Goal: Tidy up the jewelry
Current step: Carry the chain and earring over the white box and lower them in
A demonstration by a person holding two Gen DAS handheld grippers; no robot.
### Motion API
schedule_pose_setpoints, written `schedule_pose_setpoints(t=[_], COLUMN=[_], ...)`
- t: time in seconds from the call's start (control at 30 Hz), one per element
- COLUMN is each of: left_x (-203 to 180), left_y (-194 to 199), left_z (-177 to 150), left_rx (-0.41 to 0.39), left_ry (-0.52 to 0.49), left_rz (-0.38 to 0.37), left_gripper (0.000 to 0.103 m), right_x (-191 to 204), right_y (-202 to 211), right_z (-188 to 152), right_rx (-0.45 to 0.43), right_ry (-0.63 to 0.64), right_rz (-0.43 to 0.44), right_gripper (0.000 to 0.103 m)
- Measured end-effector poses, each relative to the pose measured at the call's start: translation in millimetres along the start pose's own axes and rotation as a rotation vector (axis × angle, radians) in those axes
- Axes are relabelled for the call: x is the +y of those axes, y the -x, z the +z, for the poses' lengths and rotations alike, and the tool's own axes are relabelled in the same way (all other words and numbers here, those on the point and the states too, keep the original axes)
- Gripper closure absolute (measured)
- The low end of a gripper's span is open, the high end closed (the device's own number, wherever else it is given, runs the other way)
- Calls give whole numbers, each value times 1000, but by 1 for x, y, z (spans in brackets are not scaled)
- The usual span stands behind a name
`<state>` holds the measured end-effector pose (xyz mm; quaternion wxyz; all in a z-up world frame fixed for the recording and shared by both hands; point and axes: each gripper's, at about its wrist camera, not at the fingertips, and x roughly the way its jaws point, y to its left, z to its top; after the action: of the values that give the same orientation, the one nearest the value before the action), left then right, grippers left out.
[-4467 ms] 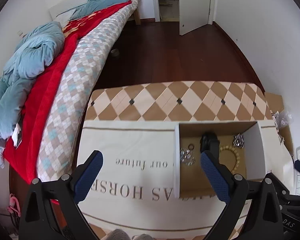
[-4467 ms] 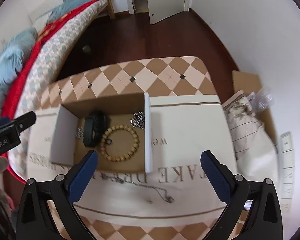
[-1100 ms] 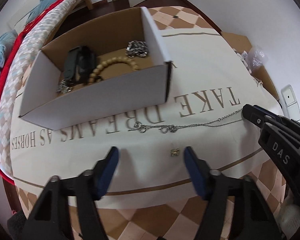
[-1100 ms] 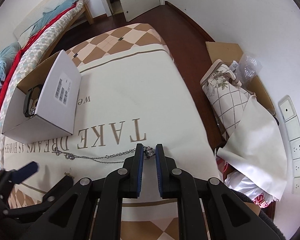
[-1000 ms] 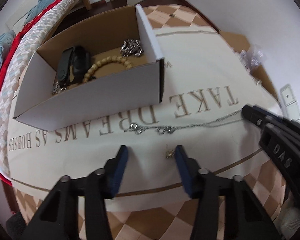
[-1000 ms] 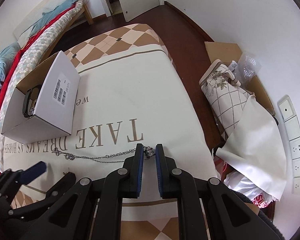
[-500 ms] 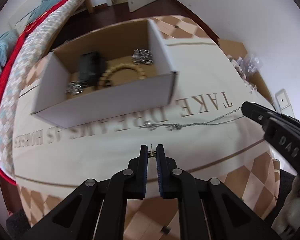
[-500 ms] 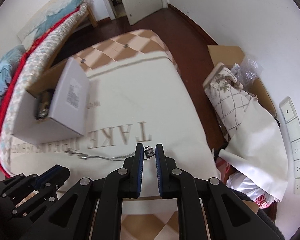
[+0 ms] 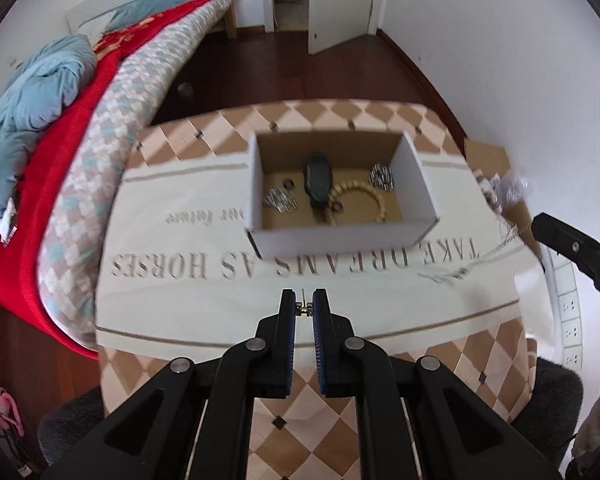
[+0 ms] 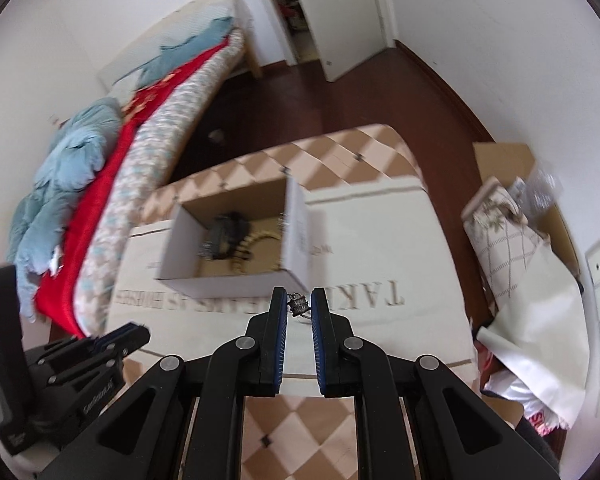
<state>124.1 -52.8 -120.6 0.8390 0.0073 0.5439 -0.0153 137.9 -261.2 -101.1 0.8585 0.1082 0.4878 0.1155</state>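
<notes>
Left wrist view: the left tongs (image 9: 304, 309), which stood wide a second ago over a small gold earring (image 9: 303, 310) on the cloth, are now pinched narrow on it and carry it above the table (image 9: 480, 364), facing the open cardboard box (image 9: 342, 236). Inside the box lie a bead bracelet (image 9: 364, 200), a black watch (image 9: 317, 178) and silver pieces. At the right edge a silver necklace (image 9: 496, 250) trails up off the cloth toward the other tool.

Right wrist view: the right tongs (image 10: 299, 305) grip the necklace's clasp end (image 10: 299, 304), lifted since a second ago and now aimed at the box (image 10: 228, 280). Both loose pieces are off the cloth, so dropping them into the box looks like the next step.
</notes>
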Motion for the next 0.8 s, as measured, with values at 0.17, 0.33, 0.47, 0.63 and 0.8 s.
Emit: schedule_pose_setpoints(t=[0.17,0.33,0.47,0.63,0.8], left_x=[12,22,32,39,42], left_y=[29,45,42,11,-37], left_z=[25,55,76,96,106], left_rx=[-55,-93,-94,-45,76], left_ry=[17,25,28,20,31], left_rz=[-27,-48,-48,-45,-100], left_gripper=[97,97,97,97,97], right_x=[32,54,70,82,77], right_y=[28,45,42,13,-41], right_z=[23,49,70,86,93], right_rx=[-42,-80,-90,-52,38], right_ry=[64,98,122,154,139], right_rz=[30,60,74,63,44], right_gripper=[90,90,90,90,90])
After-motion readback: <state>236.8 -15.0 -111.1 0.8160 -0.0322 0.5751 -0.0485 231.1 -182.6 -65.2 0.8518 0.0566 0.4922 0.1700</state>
